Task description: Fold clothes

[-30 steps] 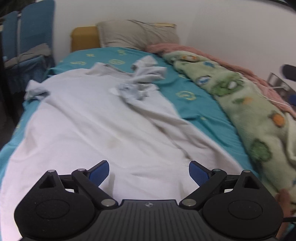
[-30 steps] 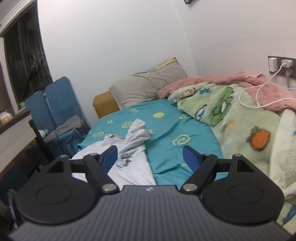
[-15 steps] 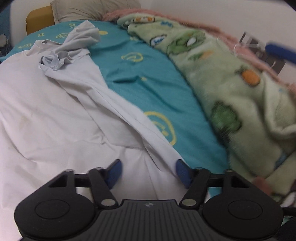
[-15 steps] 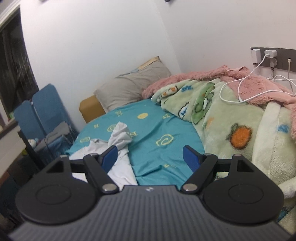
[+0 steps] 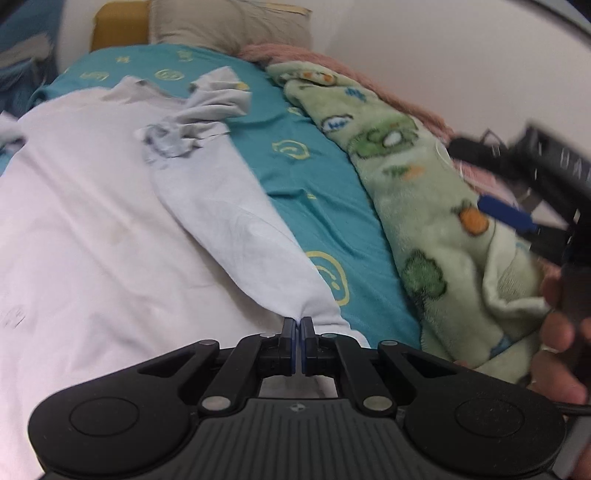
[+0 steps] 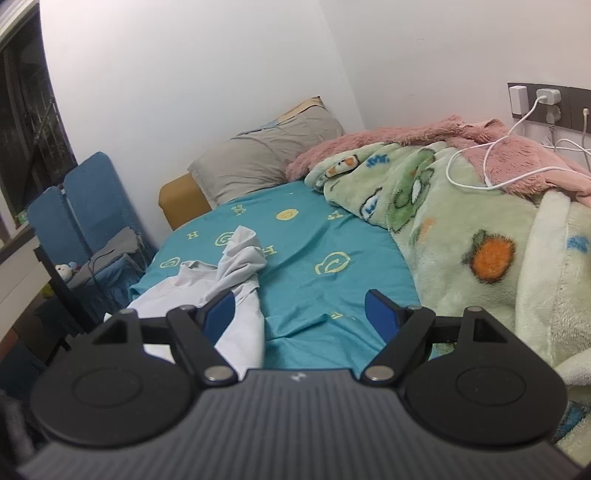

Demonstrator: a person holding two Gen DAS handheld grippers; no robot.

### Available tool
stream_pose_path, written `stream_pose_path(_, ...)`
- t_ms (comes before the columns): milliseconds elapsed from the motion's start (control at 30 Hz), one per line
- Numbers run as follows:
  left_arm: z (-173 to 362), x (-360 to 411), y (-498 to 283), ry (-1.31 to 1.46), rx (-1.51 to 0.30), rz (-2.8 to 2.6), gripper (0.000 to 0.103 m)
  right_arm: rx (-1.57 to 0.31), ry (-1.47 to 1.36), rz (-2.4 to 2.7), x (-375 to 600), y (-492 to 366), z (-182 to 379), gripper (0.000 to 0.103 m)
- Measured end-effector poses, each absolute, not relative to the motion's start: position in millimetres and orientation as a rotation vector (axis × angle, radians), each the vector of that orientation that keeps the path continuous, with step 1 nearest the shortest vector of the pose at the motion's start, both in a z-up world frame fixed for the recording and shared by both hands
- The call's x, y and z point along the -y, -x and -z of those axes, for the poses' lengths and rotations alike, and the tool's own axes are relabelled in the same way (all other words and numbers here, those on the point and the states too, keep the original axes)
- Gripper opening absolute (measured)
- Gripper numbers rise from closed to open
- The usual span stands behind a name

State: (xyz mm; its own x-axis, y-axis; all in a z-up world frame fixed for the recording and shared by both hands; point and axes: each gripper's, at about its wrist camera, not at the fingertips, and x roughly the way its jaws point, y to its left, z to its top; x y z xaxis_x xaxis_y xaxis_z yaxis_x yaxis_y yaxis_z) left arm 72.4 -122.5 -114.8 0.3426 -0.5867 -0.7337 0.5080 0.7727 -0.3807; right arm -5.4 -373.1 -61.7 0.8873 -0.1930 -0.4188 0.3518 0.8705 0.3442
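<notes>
Fabric from the near edge of a white T-shirt is bunching between the closed blue pads of the left gripper, which is pinching it at the shirt's right-hand side while the rest is lying spread over the teal bedsheet, its sleeve crumpled toward the grey pillow. The right gripper is hovering with its jaws spread wide and nothing in them, looking over the sheet beside the green fleece blanket.
</notes>
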Motion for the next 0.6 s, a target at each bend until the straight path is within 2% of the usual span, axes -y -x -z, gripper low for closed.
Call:
stream_pose_path(233,119,61,-84,0.092,-1.04,0.586,0.0,-0.405,-0.439,0.274,372,2,62,0.079)
stream_pose_path(500,151,36,-100,0.096,-1.096,0.486,0.001,-0.488,-0.416,0.228,356,-13,77,0.079)
stream_pose_path(567,147,31,-100,0.123,-1.074,0.479,0.012,-0.509,-0.41,0.217,352,-17,80,0.079)
stream_pose_path(600,144,28,-100,0.137,-1.058,0.475,0.021,-0.52,-0.405,0.211,350,-19,82,0.079)
